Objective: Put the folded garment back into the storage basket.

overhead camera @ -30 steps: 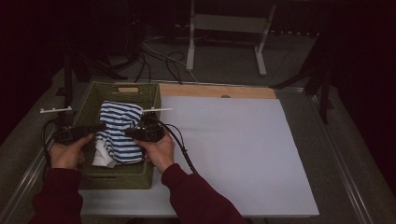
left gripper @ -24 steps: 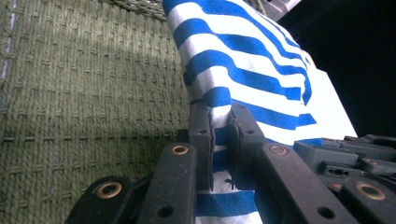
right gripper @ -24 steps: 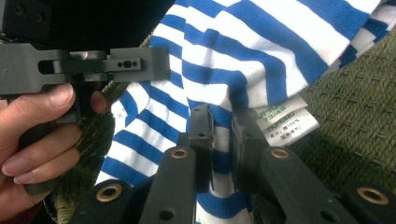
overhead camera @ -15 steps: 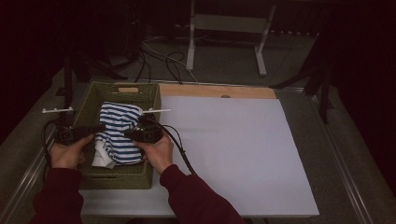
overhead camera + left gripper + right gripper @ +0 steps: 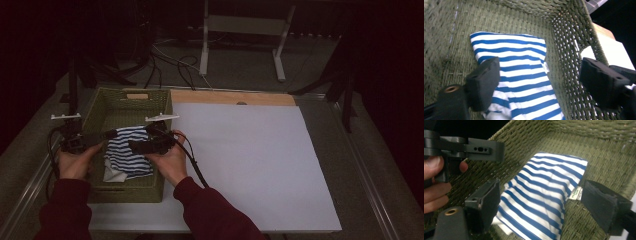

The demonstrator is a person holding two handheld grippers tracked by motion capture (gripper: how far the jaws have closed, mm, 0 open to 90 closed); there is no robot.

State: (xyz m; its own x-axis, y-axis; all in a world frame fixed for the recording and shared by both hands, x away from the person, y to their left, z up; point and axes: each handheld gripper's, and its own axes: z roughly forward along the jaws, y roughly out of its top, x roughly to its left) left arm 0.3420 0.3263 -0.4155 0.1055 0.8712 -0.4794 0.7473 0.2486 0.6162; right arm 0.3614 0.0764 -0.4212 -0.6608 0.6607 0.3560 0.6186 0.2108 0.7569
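Both jaws have just been opening and stand wide. The left hand-held gripper and right hand-held gripper flank the striped cloth, seemingly untouched, on the basket floor.

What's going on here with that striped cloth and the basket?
A person holds a gripper in each hand over the green woven basket at the left of the table. The folded blue-and-white striped cloth lies on the basket's floor. The fingers of both the left gripper and the right gripper have just been opening; they now stand wide apart above the cloth, pressing on nothing. It looks like the cloth has just been let go inside the basket. The white sheet beside it is bare.
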